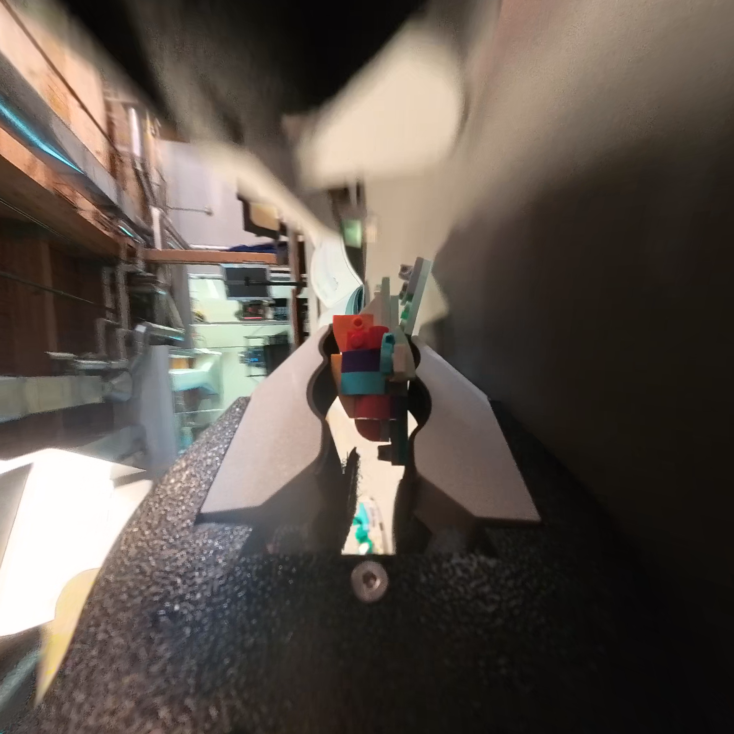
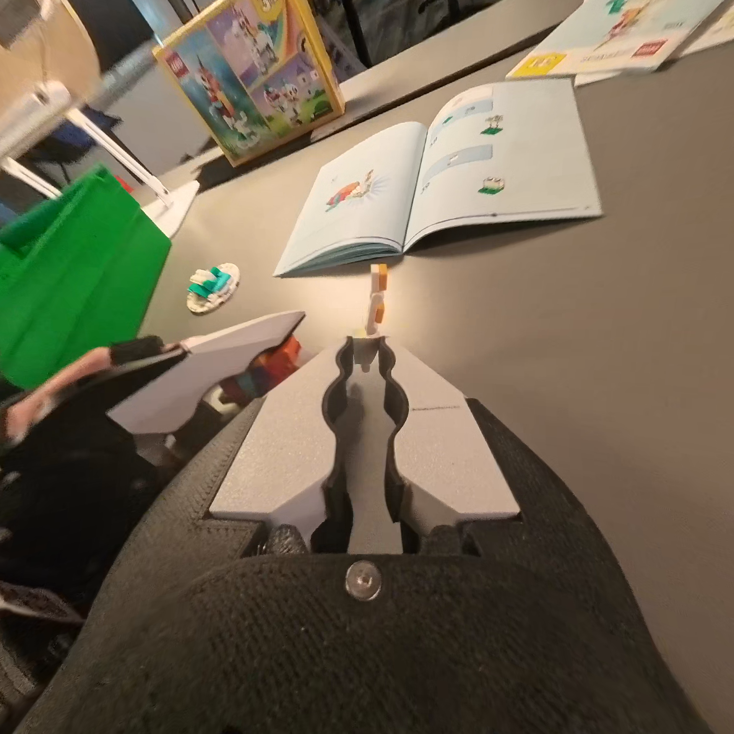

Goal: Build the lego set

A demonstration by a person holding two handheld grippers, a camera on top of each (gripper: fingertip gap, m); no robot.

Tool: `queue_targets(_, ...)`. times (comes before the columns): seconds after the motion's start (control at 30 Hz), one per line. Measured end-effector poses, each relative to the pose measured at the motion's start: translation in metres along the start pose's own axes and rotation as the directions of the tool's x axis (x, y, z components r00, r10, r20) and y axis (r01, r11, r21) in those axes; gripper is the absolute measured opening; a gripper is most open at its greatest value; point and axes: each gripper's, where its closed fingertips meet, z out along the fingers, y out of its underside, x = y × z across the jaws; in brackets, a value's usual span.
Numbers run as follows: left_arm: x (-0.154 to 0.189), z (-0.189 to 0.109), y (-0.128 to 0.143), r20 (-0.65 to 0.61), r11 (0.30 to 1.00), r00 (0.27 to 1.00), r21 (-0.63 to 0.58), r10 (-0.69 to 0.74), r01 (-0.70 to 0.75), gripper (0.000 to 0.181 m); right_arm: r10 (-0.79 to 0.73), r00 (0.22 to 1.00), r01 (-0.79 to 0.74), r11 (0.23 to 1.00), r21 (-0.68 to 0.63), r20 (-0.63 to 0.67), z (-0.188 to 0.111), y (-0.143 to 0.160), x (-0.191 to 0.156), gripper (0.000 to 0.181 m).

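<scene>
Left gripper [image 1: 371,357] fingers are clamping a multicoloured lego assembly [image 1: 367,369]; that view is tilted and blurred. Right gripper [image 2: 365,347] fingers are closing on a thin white-and-orange lego piece [image 2: 377,302], which is sticking up past the tips. Open instruction booklet [image 2: 449,182] is lying on the grey counter [image 2: 595,357] just beyond that piece. Left of the booklet: small white-and-teal lego build [image 2: 212,288], green bag [image 2: 71,274], white lamp base [image 2: 174,206]. Lego box [image 2: 254,83] is standing behind the booklet. Counter right of the booklet is lying open.
</scene>
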Motion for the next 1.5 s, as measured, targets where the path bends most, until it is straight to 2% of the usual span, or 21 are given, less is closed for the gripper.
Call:
queue_targets(0.03,0.001,0.000,0.001,-0.015,0.999,0.999,0.012,-0.033,0.033,0.030,-0.049,0.999,0.048,0.998,-0.028,-0.017,-0.004,-0.001,0.005,0.011)
queue_targets(0.1,-0.006,-0.001,0.004,-0.016,0.992,0.993,0.036,-0.119,0.120,0.030,-0.151,0.988,0.148,0.974,-0.169,-0.008,-0.011,0.004,0.011,0.011)
queue_targets(0.17,-0.014,-0.004,0.002,-0.037,0.966,0.970,0.086,-0.240,0.242,0.030,-0.172,0.981,0.192,0.904,-0.382,0.084,-0.021,0.021,0.010,0.011)
queue_targets(0.2,-0.018,-0.005,0.001,-0.047,0.951,0.957,0.109,-0.285,0.288,0.030,-0.158,0.979,0.202,0.855,-0.477,0.131,-0.027,0.029,0.008,0.011)
queue_targets(0.27,-0.019,-0.009,-0.007,-0.100,0.916,0.933,0.182,-0.345,0.358,0.030,-0.182,0.966,0.255,0.772,-0.583,0.181,-0.033,0.035,0.011,0.011)
queue_targets(0.33,-0.021,-0.012,-0.014,-0.149,0.879,0.907,0.227,-0.395,0.420,0.030,-0.230,0.952,0.305,0.641,-0.704,0.203,-0.042,0.047,0.021,0.011)
queue_targets(0.4,-0.024,-0.016,-0.020,-0.186,0.840,0.881,0.270,-0.435,0.471,0.030,-0.287,0.926,0.367,0.538,-0.759,0.245,-0.045,0.055,0.027,0.011)
queue_targets(0.5,-0.023,-0.019,-0.026,-0.259,0.790,0.842,0.298,-0.473,0.536,0.030,-0.330,0.893,0.441,0.513,-0.736,0.306,-0.046,0.055,0.023,0.042)
queue_targets(0.53,-0.022,-0.019,-0.027,-0.277,0.780,0.832,0.300,-0.480,0.550,0.030,-0.362,0.875,0.475,0.511,-0.716,0.321,-0.046,0.054,0.023,0.057)
queue_targets(0.57,-0.021,-0.019,-0.027,-0.297,0.772,0.824,0.301,-0.483,0.560,0.030,-0.418,0.843,0.525,0.509,-0.682,0.338,-0.046,0.052,0.023,0.063)
queue_targets(0.6,-0.019,-0.020,-0.029,-0.315,0.765,0.818,0.304,-0.482,0.568,0.029,-0.496,0.795,0.591,0.510,-0.625,0.348,-0.043,0.046,0.024,0.070)
queue_targets(0.67,-0.018,-0.021,-0.031,-0.338,0.759,0.811,0.308,-0.477,0.574,0.030,-0.676,0.633,0.769,0.492,-0.408,0.378,-0.037,0.031,0.008,0.082)
queue_targets(0.7,-0.016,-0.023,-0.032,-0.353,0.755,0.809,0.314,-0.470,0.576,0.030,-0.753,0.534,0.845,0.460,-0.271,0.385,-0.037,0.025,-0.007,0.081)
queue_targets(0.77,-0.012,-0.025,-0.036,-0.382,0.756,0.808,0.319,-0.449,0.571,0.030,-0.861,0.342,0.937,0.344,-0.063,0.378,-0.043,0.024,-0.034,0.068)
queue_targets(0.83,-0.008,-0.027,-0.040,-0.400,0.762,0.814,0.330,-0.422,0.558,0.029,-0.914,0.208,0.976,0.219,-0.008,0.349,-0.045,0.028,-0.040,0.056)
queue_targets(0.9,-0.005,-0.030,-0.044,-0.415,0.762,0.815,0.340,-0.405,0.552,0.029,-0.935,0.144,0.988,0.152,0.001,0.323,-0.042,0.029,-0.039,0.050)
queue_targets(1.13,0.000,-0.034,-0.052,-0.446,0.762,0.818,0.365,-0.362,0.536,0.030,-0.944,0.064,0.996,0.080,0.036,0.323,-0.041,0.027,-0.043,0.024)
queue_targets(1.27,0.002,-0.036,-0.054,-0.460,0.762,0.822,0.380,-0.337,0.525,0.029,-0.936,0.022,0.999,0.036,0.034,0.352,-0.042,0.033,-0.040,0.018)
queue_targets(1.5,0.009,-0.034,-0.055,-0.470,0.779,0.822,0.361,-0.322,0.512,0.030,-0.925,0.102,0.994,0.109,-0.002,0.367,-0.041,0.037,-0.032,0.016)
